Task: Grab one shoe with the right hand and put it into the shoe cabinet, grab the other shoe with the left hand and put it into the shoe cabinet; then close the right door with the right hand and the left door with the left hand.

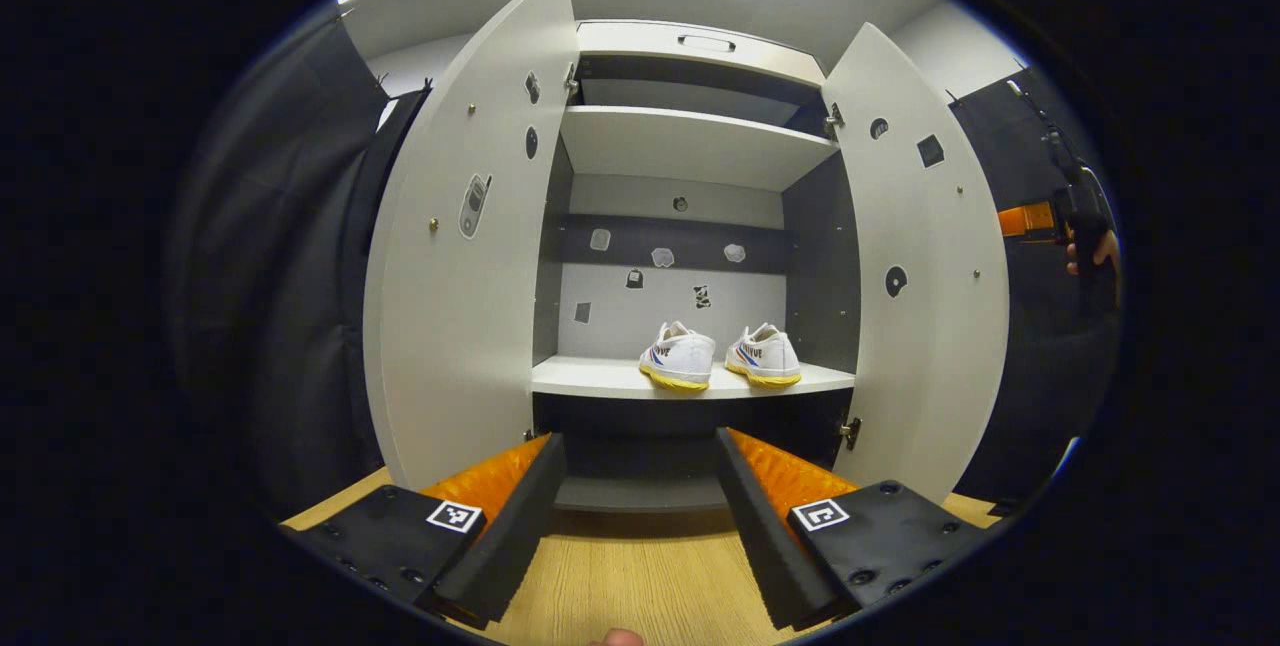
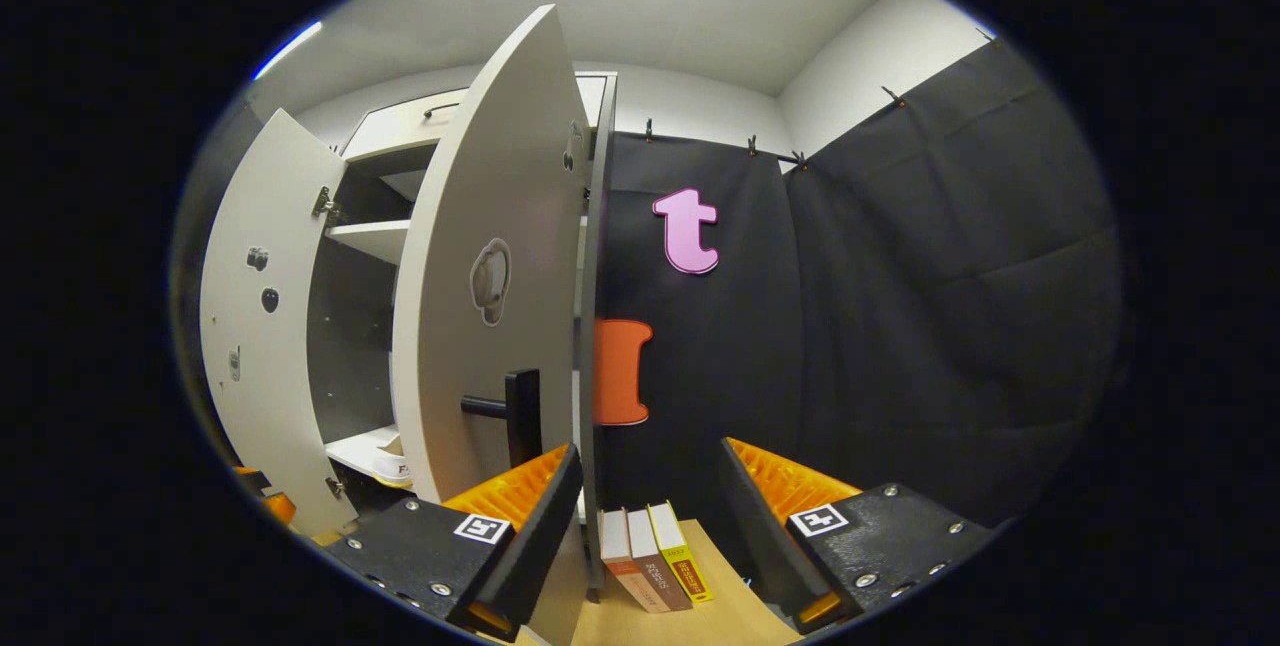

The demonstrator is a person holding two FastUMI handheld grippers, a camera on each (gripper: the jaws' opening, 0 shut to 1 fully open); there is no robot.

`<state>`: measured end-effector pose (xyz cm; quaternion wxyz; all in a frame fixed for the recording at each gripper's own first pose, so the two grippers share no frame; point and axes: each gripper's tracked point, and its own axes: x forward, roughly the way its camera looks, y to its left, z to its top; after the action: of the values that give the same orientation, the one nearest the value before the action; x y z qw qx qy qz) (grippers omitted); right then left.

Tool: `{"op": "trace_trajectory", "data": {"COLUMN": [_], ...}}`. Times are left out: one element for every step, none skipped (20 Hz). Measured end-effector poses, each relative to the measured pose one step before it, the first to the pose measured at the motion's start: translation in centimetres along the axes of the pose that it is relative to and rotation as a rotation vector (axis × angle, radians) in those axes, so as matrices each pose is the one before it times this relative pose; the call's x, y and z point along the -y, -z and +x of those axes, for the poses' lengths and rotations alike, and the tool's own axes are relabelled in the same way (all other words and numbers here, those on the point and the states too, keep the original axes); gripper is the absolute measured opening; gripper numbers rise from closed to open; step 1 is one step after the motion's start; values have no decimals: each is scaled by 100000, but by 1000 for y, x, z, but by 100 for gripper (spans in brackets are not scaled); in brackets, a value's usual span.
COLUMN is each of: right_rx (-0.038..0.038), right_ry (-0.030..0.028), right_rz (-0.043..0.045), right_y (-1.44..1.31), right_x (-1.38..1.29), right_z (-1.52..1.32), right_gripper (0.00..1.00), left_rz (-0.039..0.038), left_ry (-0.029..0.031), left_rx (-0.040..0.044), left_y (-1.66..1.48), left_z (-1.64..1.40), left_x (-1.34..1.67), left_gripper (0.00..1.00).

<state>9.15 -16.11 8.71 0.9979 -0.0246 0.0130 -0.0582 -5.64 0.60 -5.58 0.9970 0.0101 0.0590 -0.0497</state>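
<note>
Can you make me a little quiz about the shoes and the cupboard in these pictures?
1. True or false: both white shoes sit on a shelf inside the shoe cabinet.
2. The right door of the cabinet is: A) shut, B) open, C) taken off.
3. Fill in: the left tongs are ____ and hold nothing.

Key: 1 true. 2 B; the black handle on the right door is close to the right tongs, which are open too. 3 open.
</note>
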Motion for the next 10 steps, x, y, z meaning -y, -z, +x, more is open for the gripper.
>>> {"op": "trace_trajectory", "data": {"right_rx": [-81,225,110,-139,-89,-392,-421,-121,253,447], "right_ry": [-1335,-1560,-1772,-1985,-2010,-1973,-2176,-2143,-1921,-1785], "right_rz": [703,377,-57,10,250,794,713,210,-552,-659], "right_y": [-40,43,42,73,-34,93,89,74,-56,9], "right_x": [-707,-853,-871,-959,-922,-924,-912,-951,-874,-838], "right_z": [22,-48,53,-20,141,187,261,316,385,409], "right_gripper": [87,87,87,87,87,86,86,86,86,94], "left_rz": [-220,-349,-342,-205,-227,-47,164,28,49,-24], "left_ry": [106,-144,-164,-405,-289,-466,-625,-662,-845,-728], "left_rx": [-119,-194,-247,-223,-146,-78,172,100,191,-26], "left_y": [-15,38,75,60,45,-57,-76,19,-45,-38], "left_z": [13,-47,-76,-36,-39,-128,-25,-79,-102,-81], "left_x": [-127,-71,-144,-162,-180,-233,-310,-312,-393,-380], "left_gripper": [97,97,97,97,97,97,97,97,97,97]}}
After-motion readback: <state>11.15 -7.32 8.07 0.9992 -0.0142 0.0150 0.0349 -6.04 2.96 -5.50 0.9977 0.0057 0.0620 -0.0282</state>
